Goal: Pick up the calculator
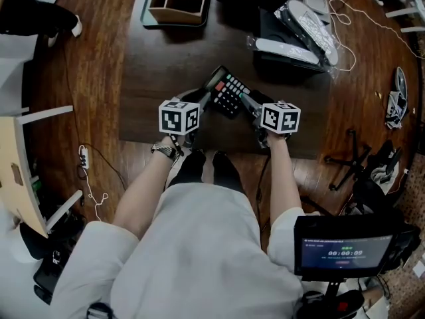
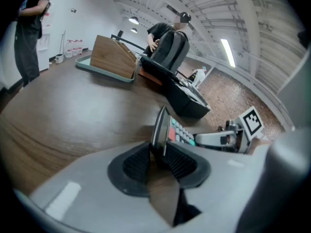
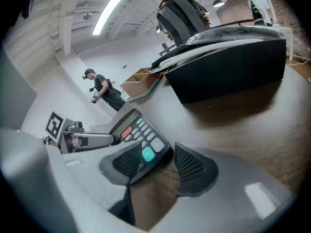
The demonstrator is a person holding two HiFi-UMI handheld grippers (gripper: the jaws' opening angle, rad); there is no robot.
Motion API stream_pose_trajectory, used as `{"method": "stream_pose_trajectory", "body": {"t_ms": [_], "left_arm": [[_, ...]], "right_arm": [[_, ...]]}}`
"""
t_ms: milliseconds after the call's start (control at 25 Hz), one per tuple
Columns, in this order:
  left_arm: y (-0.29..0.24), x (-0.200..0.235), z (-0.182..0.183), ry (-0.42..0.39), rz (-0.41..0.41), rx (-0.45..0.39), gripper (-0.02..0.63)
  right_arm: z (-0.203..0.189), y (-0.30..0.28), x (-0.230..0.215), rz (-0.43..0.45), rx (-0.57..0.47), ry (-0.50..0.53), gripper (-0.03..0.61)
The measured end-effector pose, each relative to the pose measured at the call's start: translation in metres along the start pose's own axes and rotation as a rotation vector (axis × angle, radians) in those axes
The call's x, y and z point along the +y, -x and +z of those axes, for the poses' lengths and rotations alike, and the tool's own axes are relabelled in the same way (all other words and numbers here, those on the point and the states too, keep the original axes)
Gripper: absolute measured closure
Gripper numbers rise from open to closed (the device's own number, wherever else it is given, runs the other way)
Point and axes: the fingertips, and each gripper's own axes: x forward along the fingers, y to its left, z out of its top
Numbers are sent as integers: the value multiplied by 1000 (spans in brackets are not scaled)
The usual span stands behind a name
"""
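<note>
**A:** what's the left gripper (image 2: pixel 159 161) got hold of?

**B:** its pads are clamped on the thin edge of the calculator (image 2: pixel 163 127), which sticks up tilted just ahead of the jaws. Black body, grey keys, one red, a few teal, display strip at the end. The right gripper (image 3: pixel 160 161) is spread wide. One corner lies over its left pad, and the right pad is clear of it.

**A:** and around it?

**B:** dark wooden table (image 1: pixel 166 78) on wood flooring (image 1: pixel 86 65). Beyond the grippers there's a wooden organizer (image 1: pixel 178 2) on a pale tray (image 1: pixel 145 8), then a black case (image 3: pixel 228 67) further right. People (image 3: pixel 104 89) stand in a white-walled room.
</note>
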Motion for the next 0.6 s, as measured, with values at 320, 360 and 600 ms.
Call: {"method": "stream_pose_trajectory", "body": {"t_ms": [320, 360, 600], "left_arm": [[1, -8, 5, 12, -86, -15, 523], [3, -9, 6, 12, -95, -19, 525], [13, -13, 12, 36, -148, -44, 535]], "right_arm": [[1, -1, 0, 20, -6, -3, 392], [2, 1, -1, 19, -19, -12, 410], [16, 17, 0, 31, -106, -42, 480]]}}
